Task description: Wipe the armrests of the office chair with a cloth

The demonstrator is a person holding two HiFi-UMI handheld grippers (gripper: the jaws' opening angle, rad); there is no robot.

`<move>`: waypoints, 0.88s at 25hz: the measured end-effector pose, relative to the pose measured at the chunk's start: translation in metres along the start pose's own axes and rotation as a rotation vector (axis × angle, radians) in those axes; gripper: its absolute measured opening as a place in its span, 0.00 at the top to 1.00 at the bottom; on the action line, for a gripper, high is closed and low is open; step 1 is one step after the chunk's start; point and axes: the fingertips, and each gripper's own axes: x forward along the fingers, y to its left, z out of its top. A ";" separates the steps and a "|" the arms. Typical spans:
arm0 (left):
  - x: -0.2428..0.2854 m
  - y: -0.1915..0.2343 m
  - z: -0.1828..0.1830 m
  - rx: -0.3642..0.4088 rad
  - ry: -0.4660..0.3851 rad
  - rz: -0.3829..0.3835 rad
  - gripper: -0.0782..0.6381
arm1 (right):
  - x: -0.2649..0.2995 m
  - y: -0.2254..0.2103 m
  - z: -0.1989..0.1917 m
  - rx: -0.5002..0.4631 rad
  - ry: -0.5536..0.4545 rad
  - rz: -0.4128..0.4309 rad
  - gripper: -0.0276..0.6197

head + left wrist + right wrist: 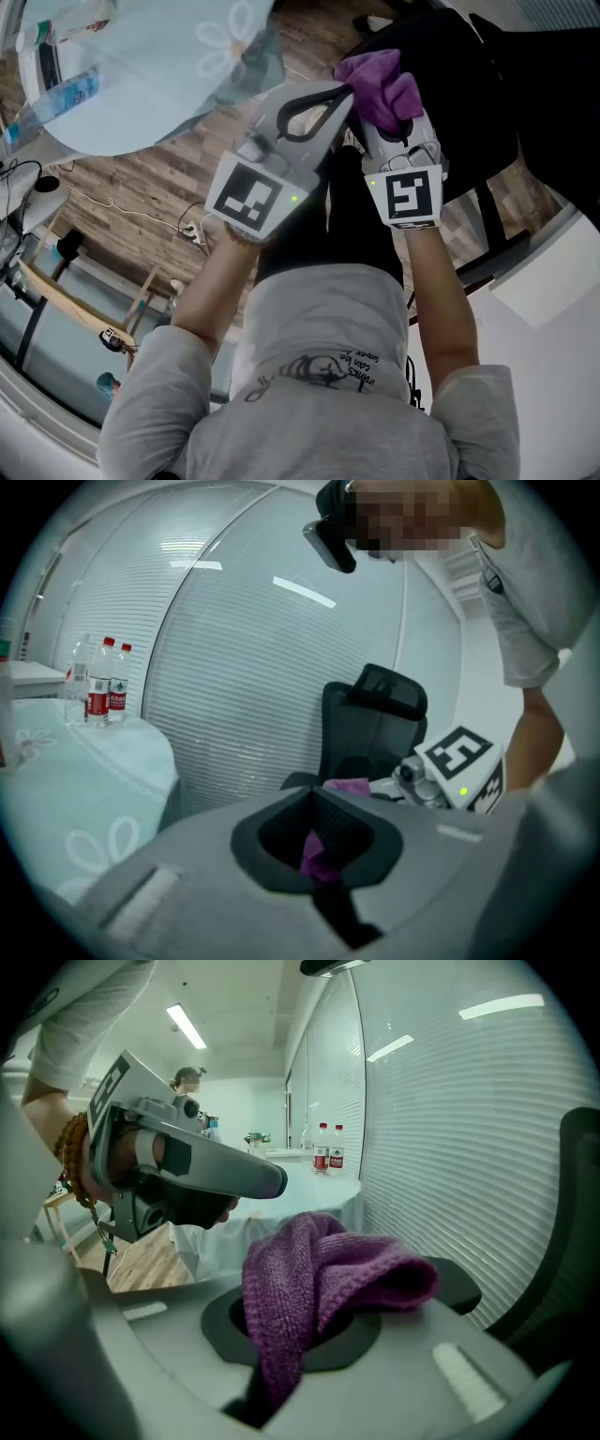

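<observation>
Right gripper [390,127] is clamped on a purple knitted cloth [319,1269], which bunches over its jaws and hangs just above the black office chair [370,728]; whether it touches an armrest cannot be told. Left gripper [319,108] sits just beside it, jaws together and empty. Water bottles [105,679] stand on a pale-clothed table [141,84].

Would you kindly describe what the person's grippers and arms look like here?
The left gripper and right gripper have light grey bodies with black jaw linings. Each carries a white cube with black square markers and a green light. The person wears a grey short-sleeved T-shirt and a brown beaded bracelet.
</observation>
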 end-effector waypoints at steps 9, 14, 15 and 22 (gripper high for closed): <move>0.005 -0.004 -0.003 -0.010 0.016 -0.012 0.89 | -0.004 -0.036 -0.007 0.022 0.044 -0.038 0.91; 0.006 -0.007 -0.001 -0.006 0.014 -0.016 0.89 | -0.009 -0.078 -0.015 0.020 0.066 -0.101 0.91; 0.006 -0.008 -0.002 -0.006 0.015 -0.016 0.89 | -0.010 -0.087 -0.017 0.020 0.069 -0.113 0.91; 0.003 -0.008 -0.007 -0.023 0.025 -0.014 0.89 | -0.013 -0.137 -0.025 0.053 0.087 -0.193 0.91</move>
